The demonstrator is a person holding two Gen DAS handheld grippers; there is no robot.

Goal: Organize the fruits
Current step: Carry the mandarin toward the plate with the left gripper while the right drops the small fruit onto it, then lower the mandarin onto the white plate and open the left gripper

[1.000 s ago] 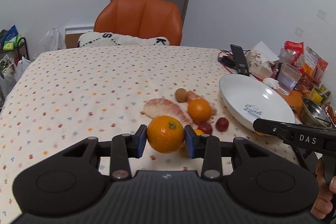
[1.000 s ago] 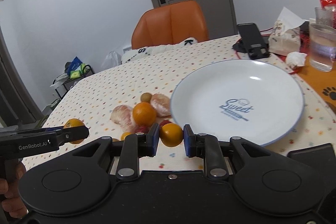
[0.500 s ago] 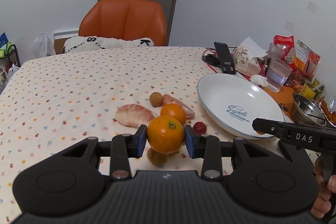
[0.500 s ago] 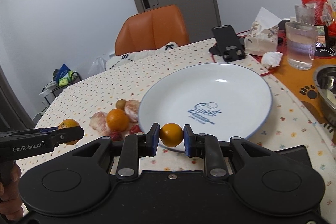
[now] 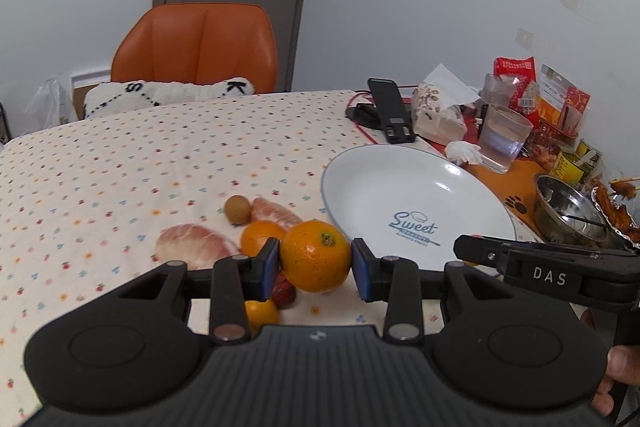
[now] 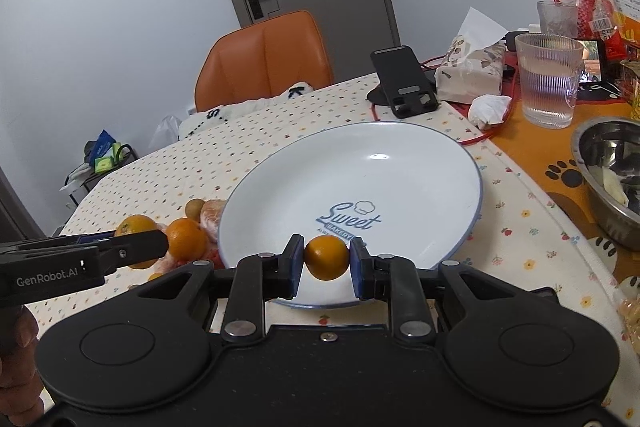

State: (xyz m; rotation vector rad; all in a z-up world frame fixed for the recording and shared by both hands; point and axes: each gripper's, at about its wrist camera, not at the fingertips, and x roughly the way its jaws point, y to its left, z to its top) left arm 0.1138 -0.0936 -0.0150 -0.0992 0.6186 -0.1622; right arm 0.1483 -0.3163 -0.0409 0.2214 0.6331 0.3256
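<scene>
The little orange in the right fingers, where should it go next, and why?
Probably forward a bit, then down onto the white plate. The right gripper pinches the little orange just over the plate's near rim, and nothing lies on the plate.

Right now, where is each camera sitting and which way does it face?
Left wrist: behind the left gripper, facing the far chair; jaws hold the large orange, loose fruit below; right gripper and a fingertip at right.
Right wrist: behind the right gripper, over the white plate; jaws hold a small orange; left gripper at left.
Both share plate, chair, phone stand.
</scene>
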